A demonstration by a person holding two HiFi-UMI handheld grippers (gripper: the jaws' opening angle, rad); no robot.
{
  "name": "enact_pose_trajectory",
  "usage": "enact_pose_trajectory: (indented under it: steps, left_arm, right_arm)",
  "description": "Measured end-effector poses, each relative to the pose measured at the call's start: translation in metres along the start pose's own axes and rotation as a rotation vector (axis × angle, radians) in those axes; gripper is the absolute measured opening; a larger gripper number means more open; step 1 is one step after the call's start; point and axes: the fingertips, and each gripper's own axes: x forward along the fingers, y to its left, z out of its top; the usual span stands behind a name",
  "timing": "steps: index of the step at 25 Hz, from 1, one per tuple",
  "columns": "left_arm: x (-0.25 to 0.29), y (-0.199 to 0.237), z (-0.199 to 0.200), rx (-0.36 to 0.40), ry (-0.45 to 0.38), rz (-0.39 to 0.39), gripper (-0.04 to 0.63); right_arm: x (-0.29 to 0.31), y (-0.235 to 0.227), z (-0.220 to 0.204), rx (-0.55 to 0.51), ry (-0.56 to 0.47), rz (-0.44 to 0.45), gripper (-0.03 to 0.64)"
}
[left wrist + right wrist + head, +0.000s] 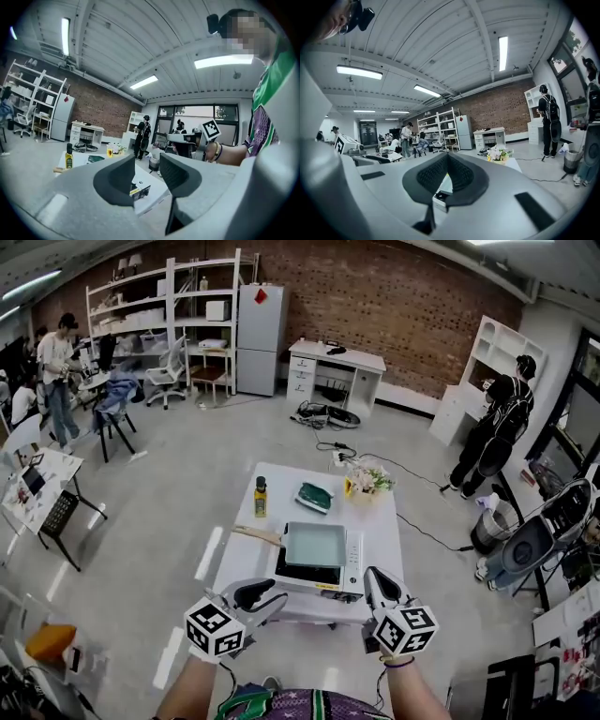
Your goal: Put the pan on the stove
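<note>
left gripper: lower left, jaws apart, empty
right gripper: lower right, jaws together, empty
pan: frame centre, sitting on stove
table: white, under stove

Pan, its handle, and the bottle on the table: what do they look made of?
Pan: likely coated metal; the inside is a matte pale green with no glare.
Handle: looks like wood, tan and dull.
Bottle: clear glass or plastic, can't tell which; yellow liquid shows through, dark cap.
</note>
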Motion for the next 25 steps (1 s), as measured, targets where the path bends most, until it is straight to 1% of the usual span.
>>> enact_pose_trajectory:
  steps: [4,8,10,14,20,25]
  left_arm:
    - [0.011,-0.027,0.01,0.033,-0.011,0.056,0.168]
    - [0.02,-0.047,0.016,0.067,-0.006,0.105,0.132]
    - [0.023,-0.057,0.022,0.103,-0.009,0.14,0.12]
    - [0.022,-0.074,0.037,0.194,-0.037,0.232,0.085]
    - [0.009,-0.086,0.06,0.218,-0.103,0.337,0.033]
    - [0.0,-0.098,0.073,0.24,-0.131,0.367,0.021]
  right_arm:
    - [-0.03,-0.024,0.01,-0.008,-0.018,-0.027,0.002]
    - [-0.062,-0.046,0.019,0.002,-0.029,-0.046,0.002]
    - [-0.078,-0.055,0.024,0.004,-0.043,-0.055,0.002]
    - [-0.11,-0.072,0.035,0.009,-0.086,-0.073,0.002]
    - [-0.137,-0.076,0.044,-0.03,-0.11,-0.089,0.002]
    - [-0.152,-0.072,0.052,-0.069,-0.125,-0.093,0.002]
